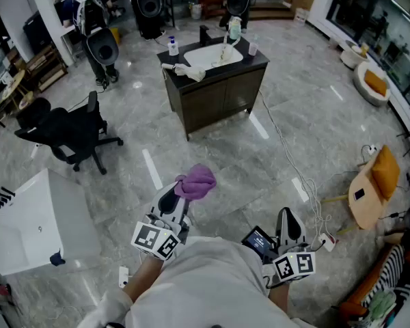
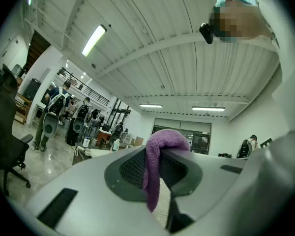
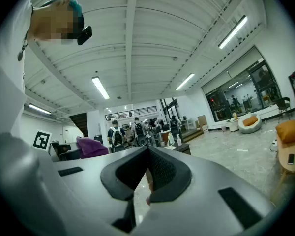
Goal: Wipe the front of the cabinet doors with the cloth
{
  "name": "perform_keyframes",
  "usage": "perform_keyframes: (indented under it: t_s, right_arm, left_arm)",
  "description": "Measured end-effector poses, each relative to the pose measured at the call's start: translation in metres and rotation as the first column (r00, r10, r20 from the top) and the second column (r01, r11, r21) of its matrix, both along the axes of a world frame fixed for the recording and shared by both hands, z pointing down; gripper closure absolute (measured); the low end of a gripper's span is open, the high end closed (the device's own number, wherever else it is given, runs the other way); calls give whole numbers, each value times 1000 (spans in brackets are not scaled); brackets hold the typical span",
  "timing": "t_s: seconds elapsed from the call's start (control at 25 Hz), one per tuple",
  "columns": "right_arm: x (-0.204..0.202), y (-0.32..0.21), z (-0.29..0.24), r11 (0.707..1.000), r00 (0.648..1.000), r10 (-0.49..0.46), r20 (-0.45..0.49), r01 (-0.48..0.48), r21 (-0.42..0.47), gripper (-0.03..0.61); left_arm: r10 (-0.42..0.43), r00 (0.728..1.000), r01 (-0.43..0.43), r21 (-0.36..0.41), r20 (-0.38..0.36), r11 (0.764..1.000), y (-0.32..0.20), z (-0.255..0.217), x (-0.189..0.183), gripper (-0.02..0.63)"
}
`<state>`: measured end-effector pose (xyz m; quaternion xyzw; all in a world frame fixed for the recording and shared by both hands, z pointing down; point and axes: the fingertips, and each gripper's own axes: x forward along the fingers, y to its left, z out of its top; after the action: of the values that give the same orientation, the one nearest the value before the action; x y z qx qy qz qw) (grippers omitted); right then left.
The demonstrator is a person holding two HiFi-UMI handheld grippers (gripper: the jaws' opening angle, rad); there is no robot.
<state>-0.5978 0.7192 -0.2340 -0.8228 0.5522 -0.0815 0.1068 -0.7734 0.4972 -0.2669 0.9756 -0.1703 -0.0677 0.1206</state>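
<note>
No word, number or brand can be read; the left claw and right claw bear only wordless square markers.

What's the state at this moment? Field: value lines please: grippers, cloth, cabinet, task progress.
left gripper: jaws shut on the cloth
cloth: purple, bunched above the jaws, one end hanging down between them
right gripper: jaws together, nothing between them
cabinet: dark, doors closed, across the floor from the person, neither gripper touching it
cabinet top: white sink, bottle, pale rag
nearby: black office chair left of the cabinet
task progress: wiping not yet begun
</note>
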Motion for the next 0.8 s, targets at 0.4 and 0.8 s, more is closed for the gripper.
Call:
perform_keyframes:
  t_s: [0.4, 0.8]
  right_arm:
    - [15, 18, -1, 999, 999, 47, 1, -47, 0, 554]
    - [33, 30, 16, 996, 994, 86, 67, -85, -20, 552]
  left_arm:
    - [50, 999, -50, 10, -3, 999, 11, -4, 28, 561]
    - [74, 997, -74, -17, 10, 997, 14, 6, 52, 561]
